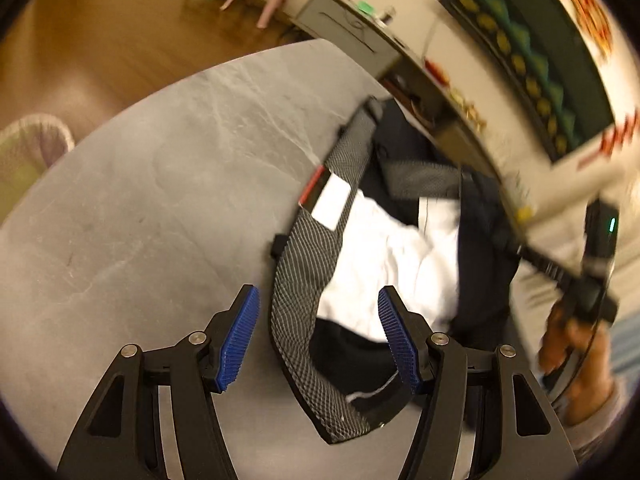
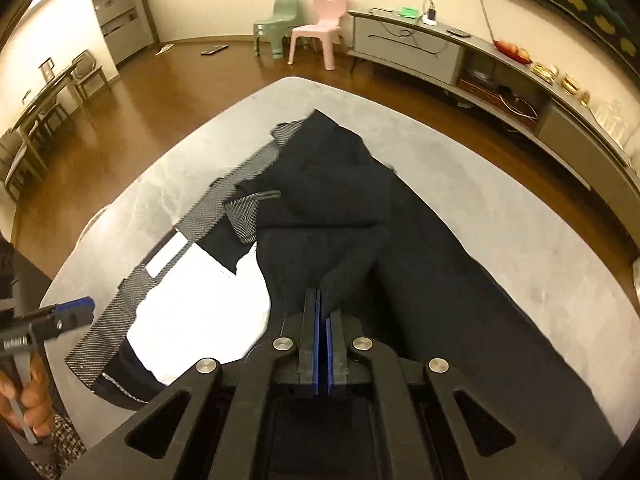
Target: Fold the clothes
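Dark navy trousers (image 2: 360, 208) lie spread on the grey marble table (image 2: 520, 184), their waist turned open. The grey mesh waistband (image 1: 304, 280) and white pocket lining (image 1: 384, 256) show there. My left gripper (image 1: 318, 308) is open above the waist, with the waistband passing between its blue pads (image 1: 240, 336) untouched. In the right wrist view the left gripper (image 2: 74, 312) shows at the left edge, beside the waistband (image 2: 132, 292). My right gripper (image 2: 322, 300) is shut, pinching a raised fold of the dark trouser fabric near the seat.
A wooden floor surrounds the table. A pink chair (image 2: 320, 28) and a green chair (image 2: 276, 24) stand at the far wall beside a long low cabinet (image 2: 420, 48). A pale basket (image 1: 28, 152) sits on the floor beyond the table's left edge. A hand (image 1: 568, 344) shows blurred at right.
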`<state>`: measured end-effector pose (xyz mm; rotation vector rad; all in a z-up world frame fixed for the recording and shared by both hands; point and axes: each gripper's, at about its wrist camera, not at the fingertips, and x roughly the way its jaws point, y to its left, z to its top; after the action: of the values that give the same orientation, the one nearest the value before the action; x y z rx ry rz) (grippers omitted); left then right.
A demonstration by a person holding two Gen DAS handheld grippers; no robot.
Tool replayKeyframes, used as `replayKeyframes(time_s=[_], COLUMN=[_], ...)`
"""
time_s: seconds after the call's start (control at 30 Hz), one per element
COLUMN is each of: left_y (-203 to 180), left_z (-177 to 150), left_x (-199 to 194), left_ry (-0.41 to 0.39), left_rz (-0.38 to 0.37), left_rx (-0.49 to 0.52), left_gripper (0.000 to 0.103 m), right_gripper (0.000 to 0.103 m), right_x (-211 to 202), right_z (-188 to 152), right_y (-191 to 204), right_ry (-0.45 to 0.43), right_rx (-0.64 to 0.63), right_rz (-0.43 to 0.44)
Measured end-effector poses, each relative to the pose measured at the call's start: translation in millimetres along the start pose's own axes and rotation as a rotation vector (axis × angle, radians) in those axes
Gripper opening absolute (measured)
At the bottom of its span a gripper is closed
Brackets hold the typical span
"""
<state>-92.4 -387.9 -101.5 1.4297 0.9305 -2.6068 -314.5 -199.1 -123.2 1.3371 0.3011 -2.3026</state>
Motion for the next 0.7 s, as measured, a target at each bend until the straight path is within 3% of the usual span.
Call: replayKeyframes(time_s=[0.13, 0.27, 0.33, 0.37, 0.47, 0.53, 0.57, 0.63, 0.67, 0.7], left_y=[-5.7, 4.3, 10.4, 13.3, 15.4, 25.5, 35.0, 49.4, 55.1, 60.0], left_z=[-11.6, -15.9, -11.7, -8.9, 16.4, 39.6, 47.3, 49.8, 48.2, 45.7], left_x=[-2.2, 17.5, 19.5, 19.1, 20.0, 33.0, 46.0, 66.1, 69.8, 69.1], left_ry=[0.043, 0.107, 0.088, 0.072, -0.006, -0.076, -0.079, -0.044, -0.028, -0.017], left_rz=[0.002, -0.047, -0.104, -0.134, -0.396, -0.477, -0.461, -0.348, -0.319, -0.319], left_rx=[0.045, -0.037, -0.102, -0.134, -0.267, -0.394, -0.463, -0.536, -0.563, -0.591], left_gripper=[0.066, 0.065, 0.034, 0.002, 0.004, 0.005, 0.007, 0.016, 0.032, 0.039], right_gripper=[0.003, 0.003, 0.003, 0.003, 0.003, 0.003, 0.003, 0.003, 0.003, 0.003], right_x=[7.6, -7.4, -13.8, -16.9, -26.3, -33.0, -35.8, -40.4, -42.4, -44.5], right_z=[10.5, 14.9, 10.9, 8.3, 0.4, -4.3, -6.4, -10.2, -11.4, -12.6], right_y=[6.7, 15.6, 13.5, 12.3, 7.4, 6.2, 5.8, 7.7, 11.4, 15.3], right_ry=[-0.059, -0.083, -0.094, -0.102, -0.15, -0.185, -0.199, -0.208, -0.207, -0.206], right_rx=[0.034, 0.026, 0.036, 0.044, 0.069, 0.082, 0.094, 0.126, 0.132, 0.137], right_rz=[0.04, 0.054, 0.064, 0.068, 0.077, 0.102, 0.119, 0.153, 0.174, 0.196])
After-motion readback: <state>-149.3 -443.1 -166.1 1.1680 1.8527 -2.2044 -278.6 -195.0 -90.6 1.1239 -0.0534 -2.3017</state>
